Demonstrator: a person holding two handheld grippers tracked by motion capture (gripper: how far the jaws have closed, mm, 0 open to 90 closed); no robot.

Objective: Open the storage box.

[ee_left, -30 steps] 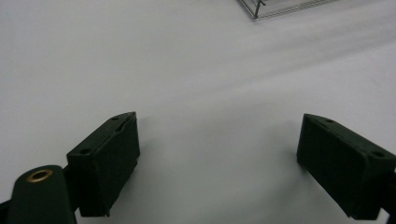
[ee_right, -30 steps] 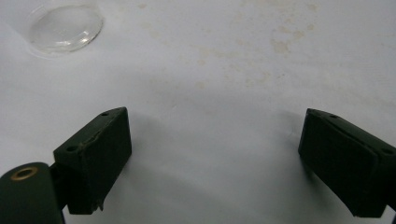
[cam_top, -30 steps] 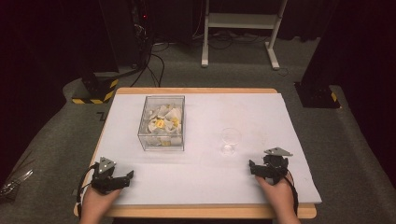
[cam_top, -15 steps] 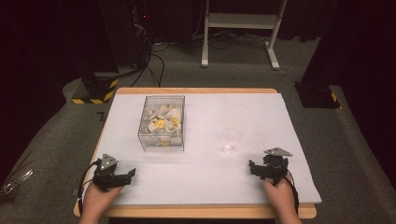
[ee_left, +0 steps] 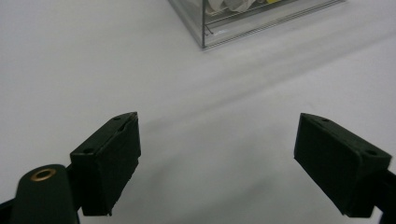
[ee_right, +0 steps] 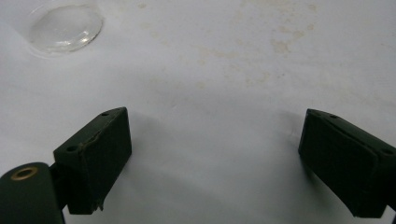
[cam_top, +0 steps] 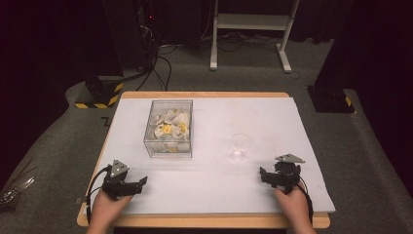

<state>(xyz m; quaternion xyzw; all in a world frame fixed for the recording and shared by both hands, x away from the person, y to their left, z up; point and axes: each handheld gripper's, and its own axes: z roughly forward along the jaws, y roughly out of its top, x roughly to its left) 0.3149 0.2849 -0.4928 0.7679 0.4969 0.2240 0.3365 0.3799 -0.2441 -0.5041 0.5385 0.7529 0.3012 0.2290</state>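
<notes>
A clear plastic box (cam_top: pixel 168 129) holding several white and yellow crumpled pieces stands on the left half of the white table sheet (cam_top: pixel 272 122). A small clear glass cup (cam_top: pixel 240 146) sits to its right. My left gripper (cam_top: pixel 138 184) rests near the front left edge, open and holding nothing. In the left gripper view its jaws (ee_left: pixel 217 163) stand wide apart over bare sheet, with the box corner (ee_left: pixel 243 21) ahead. My right gripper (cam_top: pixel 266 176) rests at the front right, open, below and right of the cup. In the right gripper view, the cup's base (ee_right: pixel 65 28) shows beyond the right gripper (ee_right: pixel 215 163).
The wooden table edge (cam_top: pixel 204 222) runs along the front. Faint stains (ee_right: pixel 280 44) mark the sheet. On the dark floor behind are a white stand (cam_top: pixel 251 22), cables (cam_top: pixel 160 63) and a yellow-black striped base (cam_top: pixel 100 92).
</notes>
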